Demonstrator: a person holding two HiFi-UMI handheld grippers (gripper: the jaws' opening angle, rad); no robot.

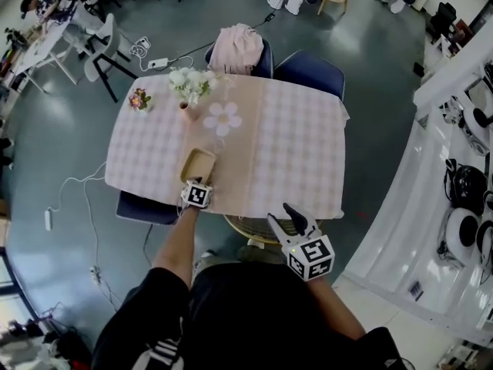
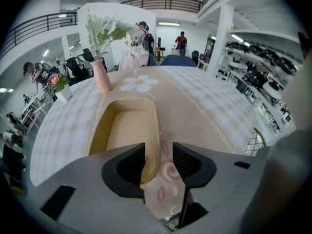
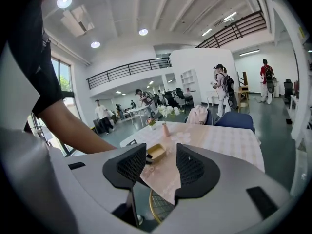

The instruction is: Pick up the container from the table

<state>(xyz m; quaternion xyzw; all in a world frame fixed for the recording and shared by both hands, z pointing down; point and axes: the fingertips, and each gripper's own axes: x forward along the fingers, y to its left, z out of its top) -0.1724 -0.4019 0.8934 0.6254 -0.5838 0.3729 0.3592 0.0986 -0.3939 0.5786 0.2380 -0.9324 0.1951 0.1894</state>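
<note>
A shallow tan container (image 1: 198,164) lies on the pink checked tablecloth (image 1: 293,153), near the table's front edge. My left gripper (image 1: 199,181) is at its near end, pointing steeply down. In the left gripper view the jaws of the left gripper (image 2: 159,162) stand open astride the container's (image 2: 127,128) right wall, one jaw inside and one outside; the pads do not press on it. My right gripper (image 1: 276,210) hangs off the table's front edge, open and holding nothing. In its own view the right gripper (image 3: 161,167) looks toward the far-off container (image 3: 156,151).
A pink vase of white flowers (image 1: 189,87), a small pot of pink flowers (image 1: 139,99) and a flower-shaped mat (image 1: 223,119) lie beyond the container. Two chairs (image 1: 310,72) stand at the far side. A round wire basket (image 1: 254,231) sits below the front edge.
</note>
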